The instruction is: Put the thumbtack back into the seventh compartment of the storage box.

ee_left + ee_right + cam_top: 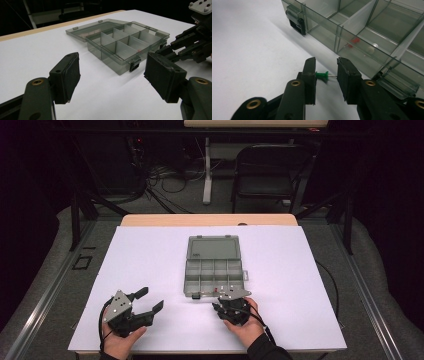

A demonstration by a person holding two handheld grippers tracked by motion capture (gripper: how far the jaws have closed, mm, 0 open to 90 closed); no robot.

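A grey see-through compartment box (214, 279) lies open mid-table, its lid (213, 247) folded back flat. In the right gripper view a green pushpin (322, 75) is pinched end to end between the jaws of my right gripper (326, 72), head against one pad and needle tip against the other, just in front of the box's front wall (324, 27). A red pushpin (354, 40) and a white one (373, 47) lie in a front compartment. My left gripper (112, 75) stands open and empty, left of the box (125, 45), apart from it.
White sheet (150, 250) covers the table; its near edge runs just below both hands. My right gripper (185, 42) also shows at the box's latch corner in the left gripper view. A chair (270, 170) and cables stand beyond the table's far edge.
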